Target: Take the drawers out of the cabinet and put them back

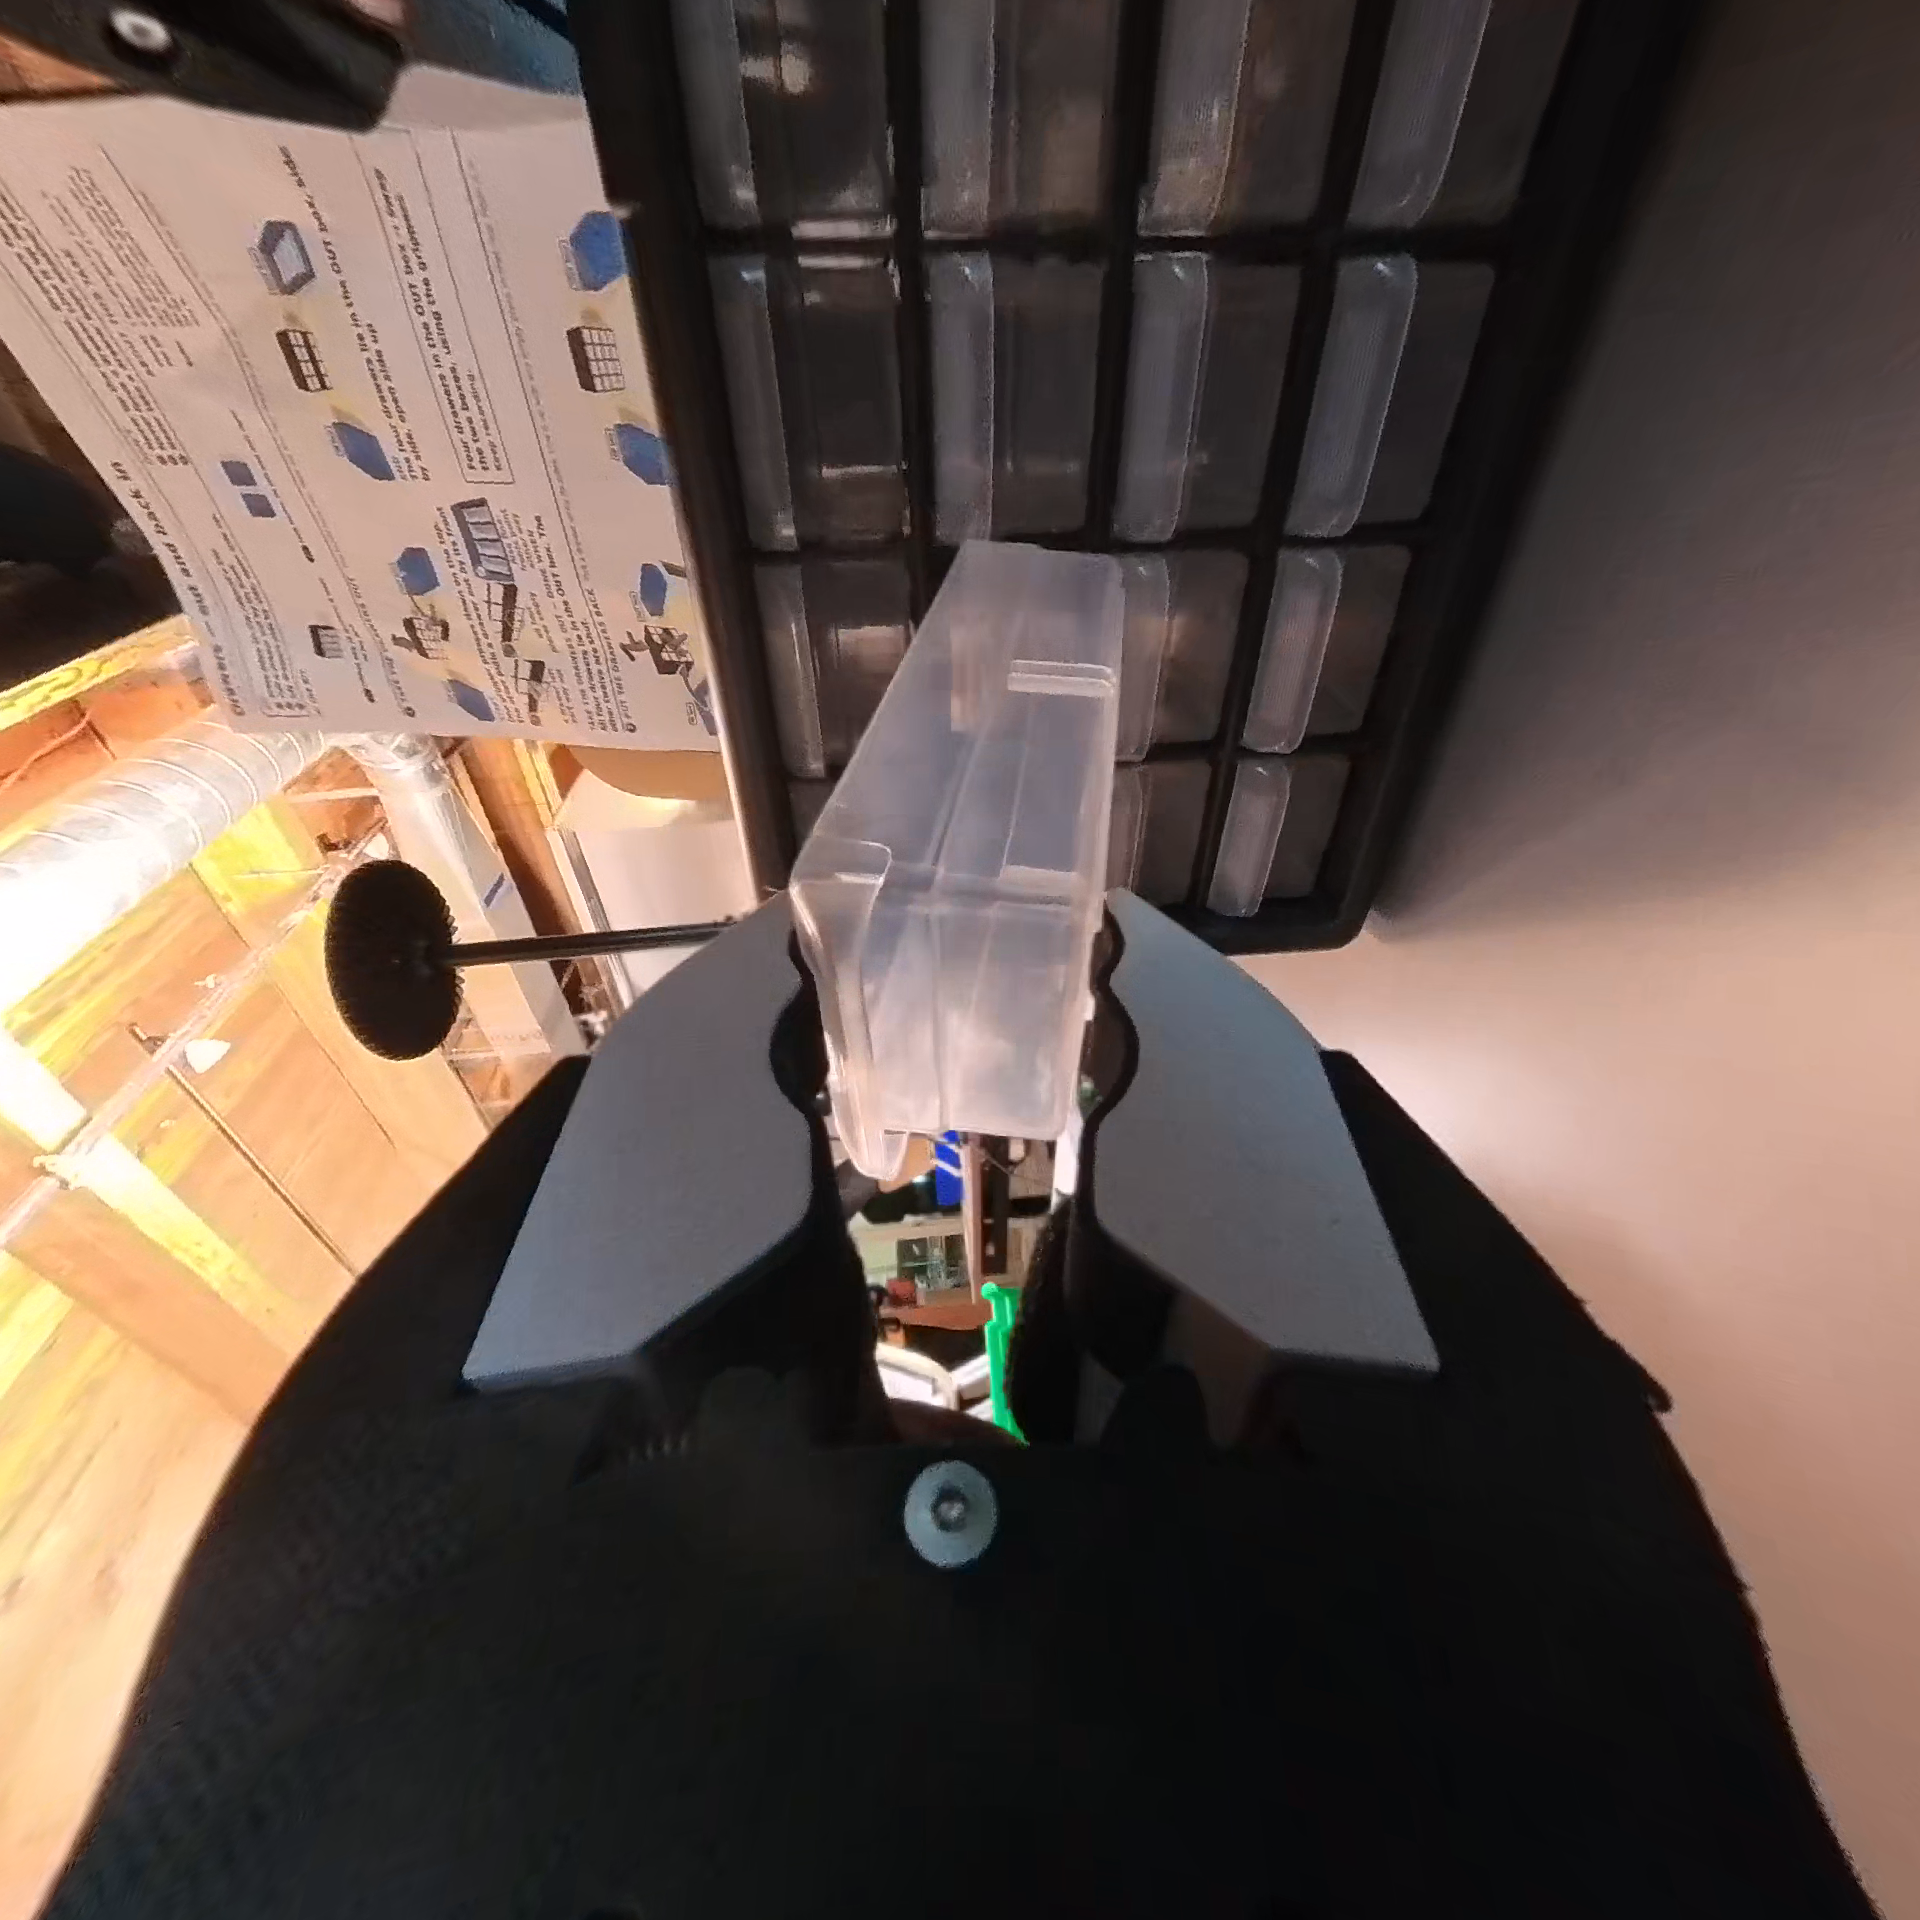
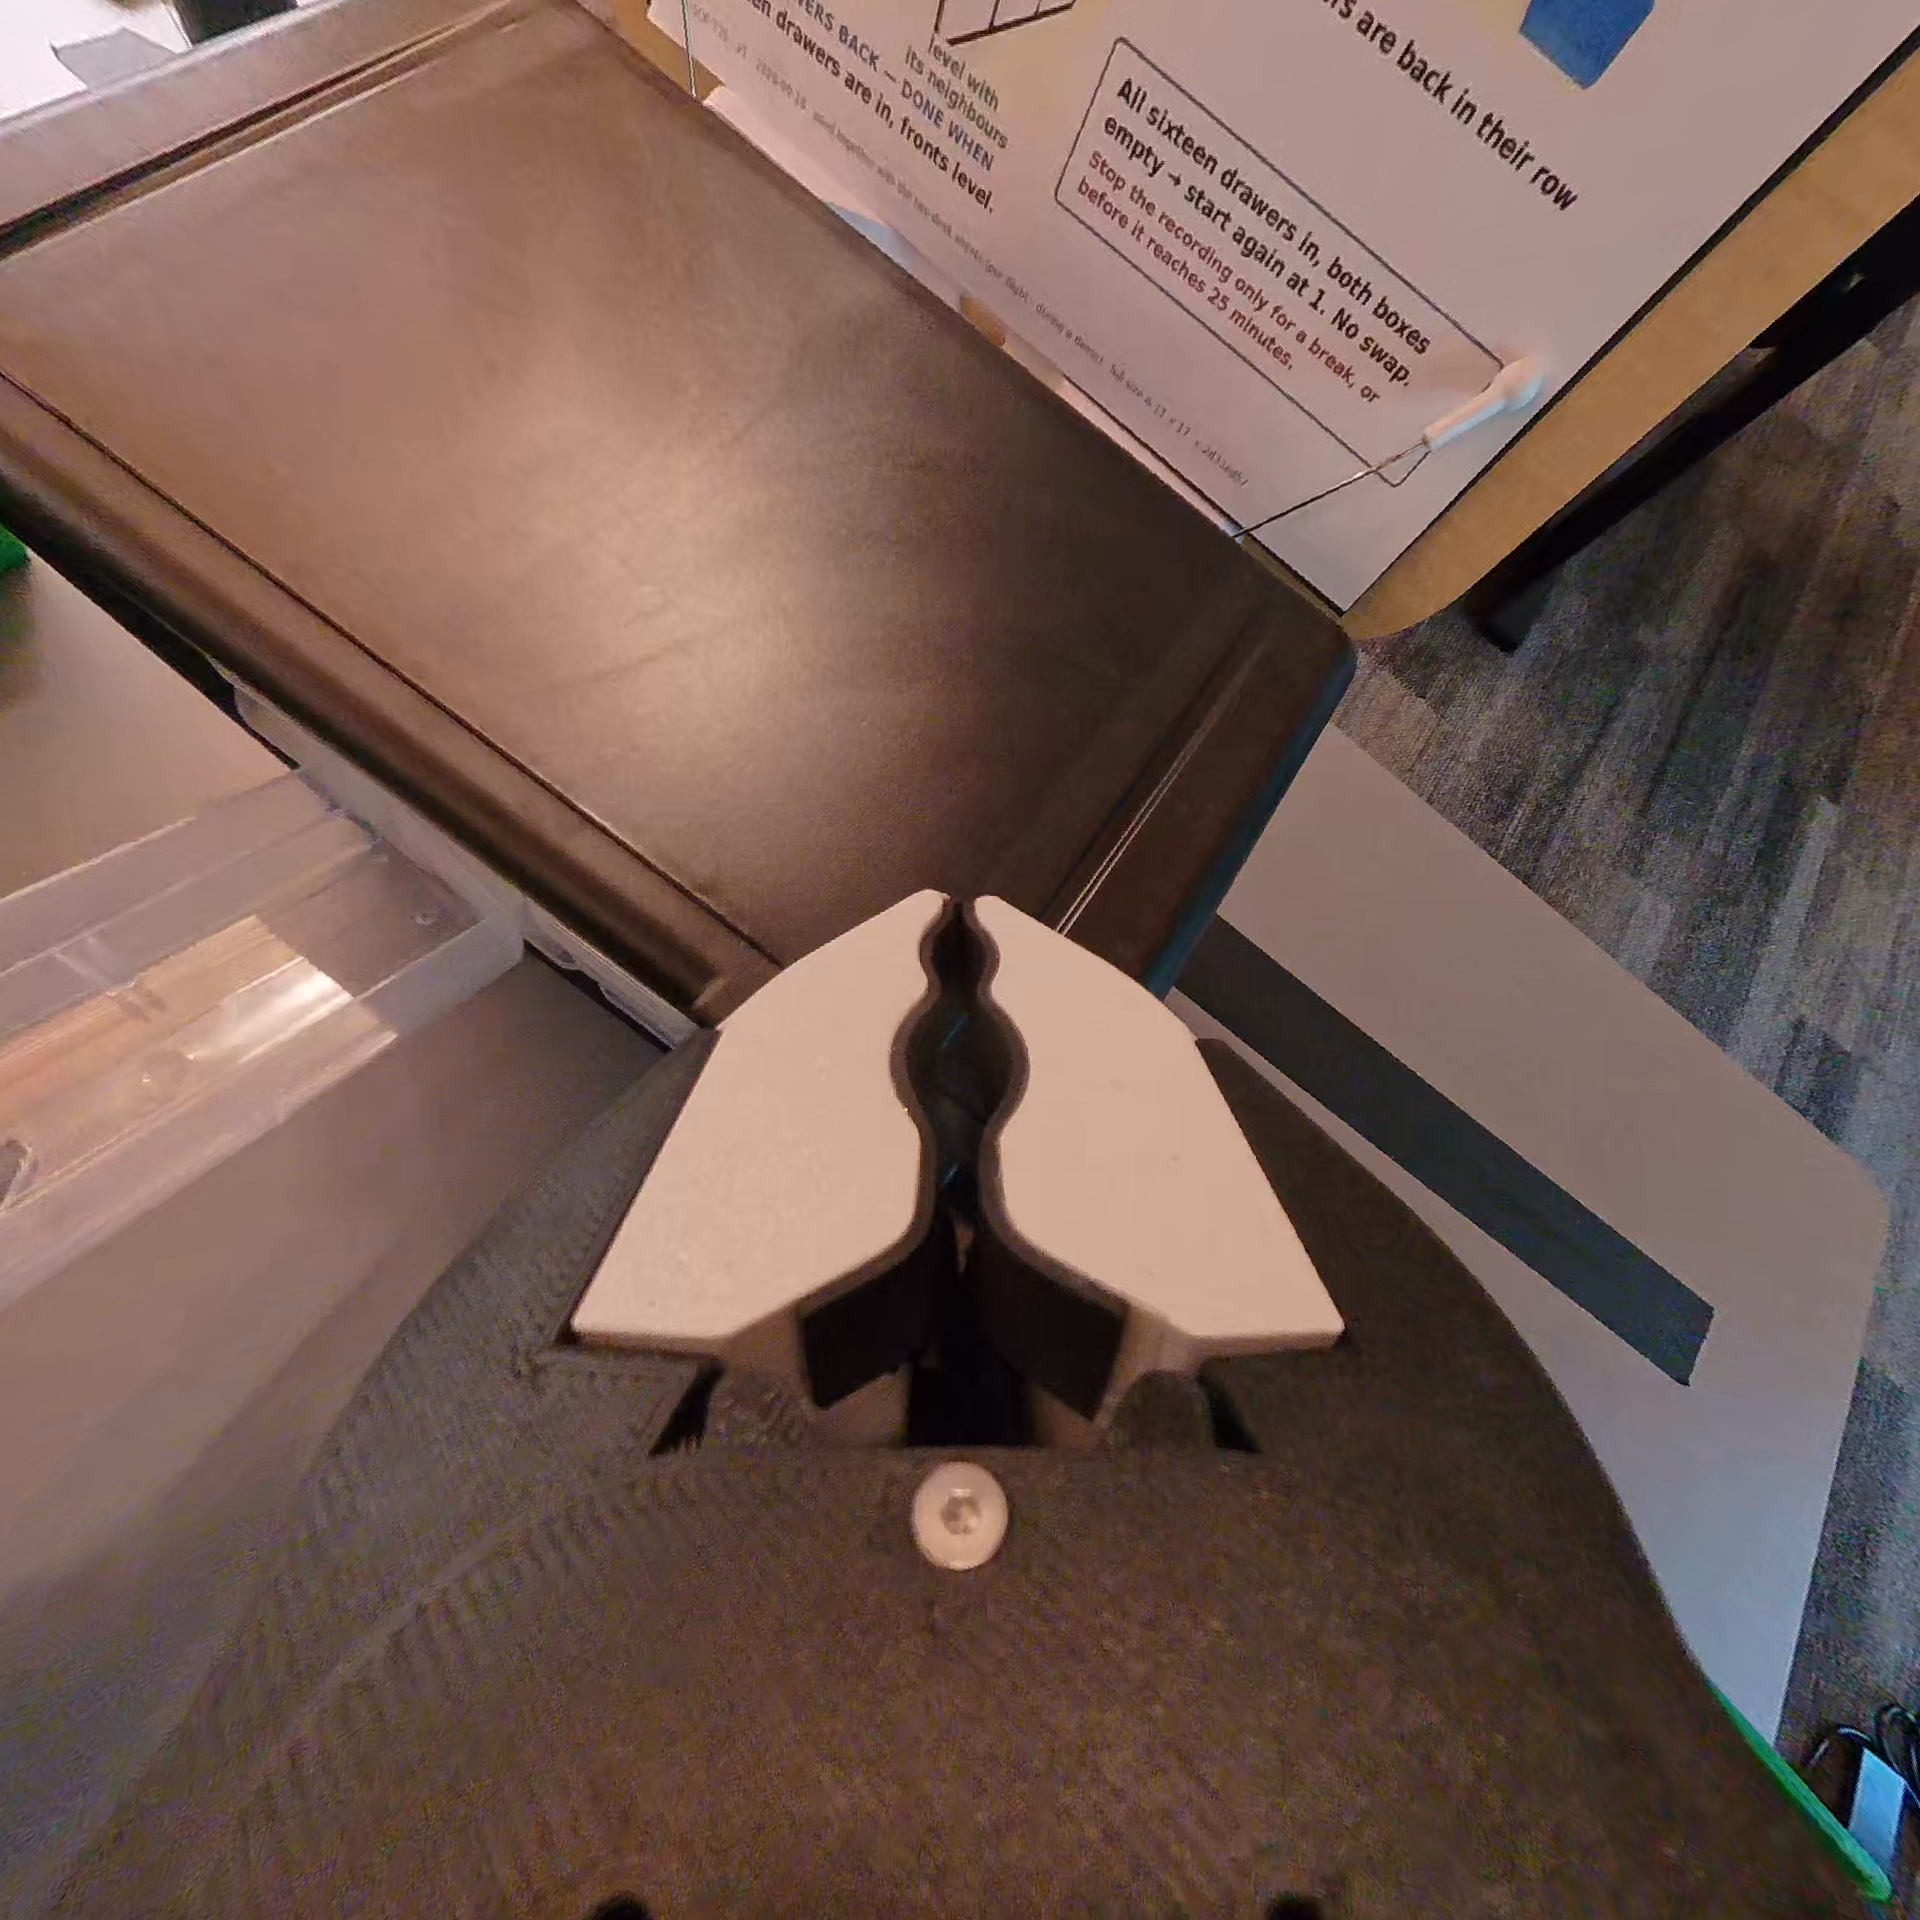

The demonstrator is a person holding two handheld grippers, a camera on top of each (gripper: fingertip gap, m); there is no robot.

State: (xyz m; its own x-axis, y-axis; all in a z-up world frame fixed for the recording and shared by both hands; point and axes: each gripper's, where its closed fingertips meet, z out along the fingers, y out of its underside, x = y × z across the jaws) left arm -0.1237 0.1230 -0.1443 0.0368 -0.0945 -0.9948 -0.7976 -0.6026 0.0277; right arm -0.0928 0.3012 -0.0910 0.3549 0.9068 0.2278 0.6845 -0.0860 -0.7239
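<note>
In the left wrist view, which is rolled sideways, my left gripper [image 1: 945, 940] is shut on the front end of a clear plastic drawer [image 1: 977, 790]. The drawer's far end sits at a slot of the black cabinet [image 1: 1101, 239], which holds several clear drawers in a grid. The drawer sticks out most of its length toward me. In the right wrist view, my right gripper [image 2: 961, 909] is shut and empty, pressed against the cabinet's dark top panel [image 2: 582, 457] near its corner. Part of a clear drawer [image 2: 208, 935] shows at the left, sticking out below the panel.
A printed instruction sheet [image 1: 343, 416] stands behind the cabinet; it also shows in the right wrist view [image 2: 1299, 177]. A black round knob on a thin rod [image 1: 390, 966] stands nearby. The white table [image 2: 1558, 1091] has a strip of black tape [image 2: 1455, 1153]. The floor lies beyond its edge.
</note>
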